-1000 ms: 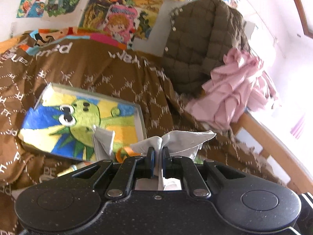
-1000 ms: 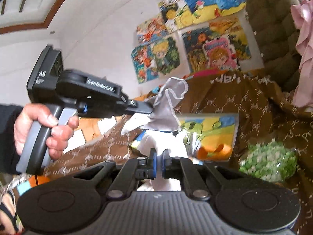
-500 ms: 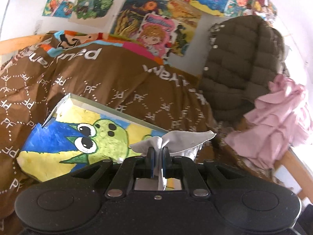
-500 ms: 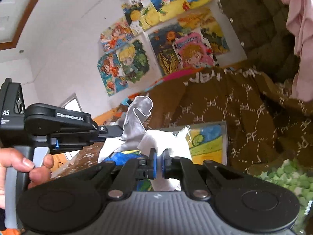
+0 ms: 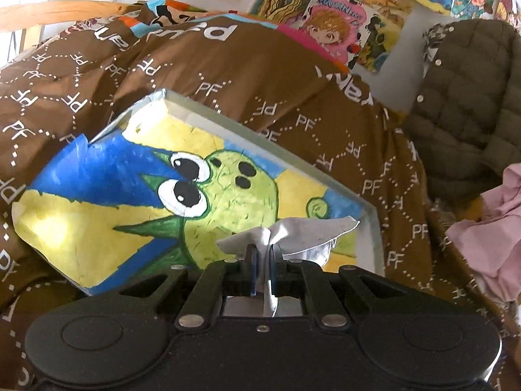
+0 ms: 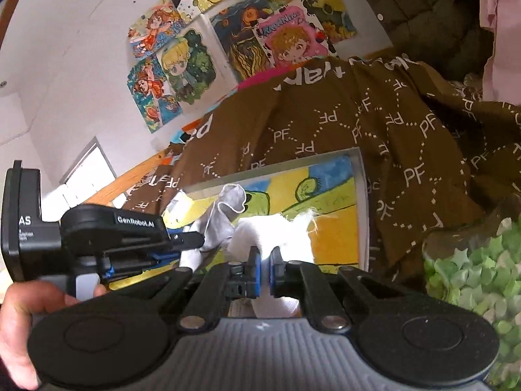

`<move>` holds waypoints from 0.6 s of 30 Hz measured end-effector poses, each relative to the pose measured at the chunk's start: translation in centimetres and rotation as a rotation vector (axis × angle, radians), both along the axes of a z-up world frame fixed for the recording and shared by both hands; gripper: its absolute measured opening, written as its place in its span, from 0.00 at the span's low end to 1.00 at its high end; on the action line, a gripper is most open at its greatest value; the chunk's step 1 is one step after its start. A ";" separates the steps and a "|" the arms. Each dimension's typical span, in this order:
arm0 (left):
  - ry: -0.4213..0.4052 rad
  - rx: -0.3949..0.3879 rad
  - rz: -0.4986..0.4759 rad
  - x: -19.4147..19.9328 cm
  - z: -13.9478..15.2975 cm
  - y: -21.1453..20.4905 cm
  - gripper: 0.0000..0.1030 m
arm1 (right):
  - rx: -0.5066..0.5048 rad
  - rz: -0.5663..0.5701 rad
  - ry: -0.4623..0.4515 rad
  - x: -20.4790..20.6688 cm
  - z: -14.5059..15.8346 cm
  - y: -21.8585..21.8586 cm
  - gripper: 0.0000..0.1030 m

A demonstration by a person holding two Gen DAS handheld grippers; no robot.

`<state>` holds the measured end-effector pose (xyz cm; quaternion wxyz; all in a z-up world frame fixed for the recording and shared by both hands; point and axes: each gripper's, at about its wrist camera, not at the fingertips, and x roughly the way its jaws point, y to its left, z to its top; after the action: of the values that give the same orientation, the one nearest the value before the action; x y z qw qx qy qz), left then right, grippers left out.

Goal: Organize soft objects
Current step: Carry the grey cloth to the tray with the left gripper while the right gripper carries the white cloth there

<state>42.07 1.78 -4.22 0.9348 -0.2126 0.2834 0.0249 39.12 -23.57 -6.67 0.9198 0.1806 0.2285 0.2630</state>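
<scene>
At the bottom centre of the left wrist view, the left gripper (image 5: 263, 254) is pinching a grey cloth (image 5: 293, 233) between nearly closed fingers; the cloth is fanning out above the fingertips toward the right. In the right wrist view the same gripper (image 6: 195, 239) is entering from the left edge, gripped by a hand (image 6: 22, 319) at lower left, with the grey cloth (image 6: 224, 215) rising from its tip.

At the bottom centre of that view, the right gripper (image 6: 264, 255) is clamping a white cloth (image 6: 276, 234) with narrow fingers; the white cloth is bunching brightly above the fingertips, touching the grey one on its left.

Just behind both cloths, a painting (image 5: 162, 202) of a green big-eyed creature on yellow and blue is lying tilted on a brown blanket (image 5: 260, 81) printed with white "PF" letters. In the right wrist view the painting (image 6: 329, 189) is sitting mid-frame, and a bag of green stars (image 6: 472, 273) is resting at the right edge.

Farther back, at right in the left wrist view, a pink garment (image 5: 488, 234) is draping below an olive quilted jacket (image 5: 465, 97). Along the top, cartoon posters (image 5: 338, 26) are hanging on the white wall.
</scene>
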 end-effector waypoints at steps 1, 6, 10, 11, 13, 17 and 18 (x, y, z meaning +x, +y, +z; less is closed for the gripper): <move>0.006 0.004 -0.001 0.0 -0.2 -0.1 0.07 | -0.004 -0.001 0.001 0.1 0.0 0.0 0.06; 0.060 0.041 0.001 0.3 -0.9 -0.9 0.08 | -0.019 -0.002 0.012 0.2 -0.1 0.2 0.06; 0.083 0.049 -0.008 0.4 -1.5 -1.3 0.09 | -0.029 -0.006 0.016 0.2 0.1 0.2 0.06; 0.087 0.049 -0.018 0.4 -1.6 -1.3 0.09 | -0.031 -0.006 0.018 0.2 0.1 0.2 0.06; 0.088 0.056 -0.030 0.3 -1.7 -1.5 0.11 | -0.042 -0.009 0.018 0.3 0.1 0.2 0.06; 0.086 0.059 -0.049 -0.1 -1.9 -1.7 0.18 | -0.050 -0.009 0.020 0.2 0.1 0.3 0.10; 0.085 0.056 -0.051 -0.1 -1.8 -1.7 0.19 | -0.054 -0.009 0.018 0.2 0.2 0.4 0.11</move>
<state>41.99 0.08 -6.06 0.9278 -0.1777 0.3275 0.0183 39.28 -23.20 -6.50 0.9234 0.1593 0.2431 0.2508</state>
